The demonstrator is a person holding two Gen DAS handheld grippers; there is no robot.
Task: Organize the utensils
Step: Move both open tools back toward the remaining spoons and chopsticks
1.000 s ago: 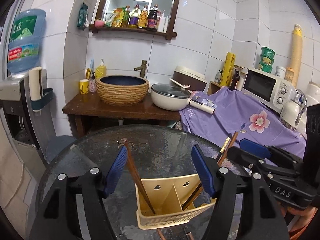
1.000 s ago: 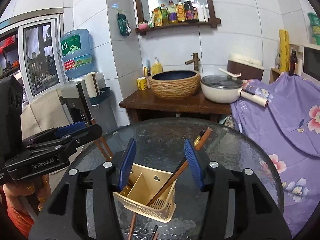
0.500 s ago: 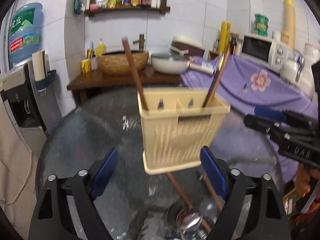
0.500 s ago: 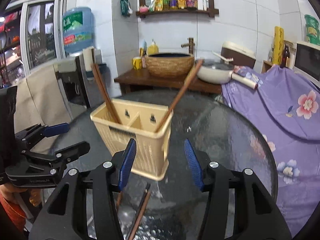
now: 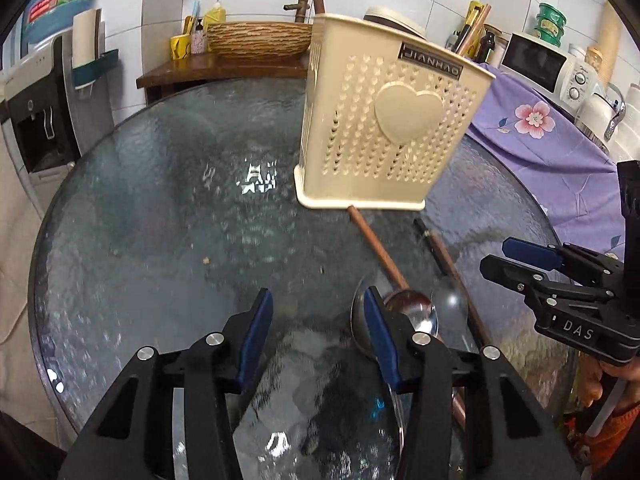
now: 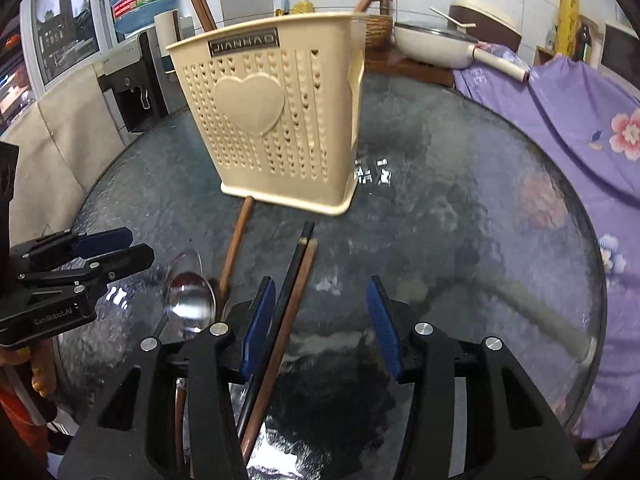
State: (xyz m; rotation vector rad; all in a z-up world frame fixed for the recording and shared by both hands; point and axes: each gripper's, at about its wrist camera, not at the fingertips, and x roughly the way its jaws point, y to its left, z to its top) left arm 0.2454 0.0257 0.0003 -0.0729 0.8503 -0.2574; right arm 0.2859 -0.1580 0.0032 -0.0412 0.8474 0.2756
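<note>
Utensils are lying on the glass table [image 5: 140, 208], near its front edge: a metal spoon [image 5: 416, 316], a wooden-handled ladle [image 5: 376, 246] and two chopsticks [image 6: 288, 300]. The left gripper [image 5: 316, 320] is hanging just above the table, its jaws have just been closing, and nothing is sitting between them; the spoon is lying just right of its right finger. The right gripper [image 6: 322, 312] is standing half spread, with the chopsticks passing just inside its left finger, and I cannot tell if they are touching. Farther away, the beige utensil holder [image 5: 392, 120] is standing upright, with wooden handles sticking out of it.
</note>
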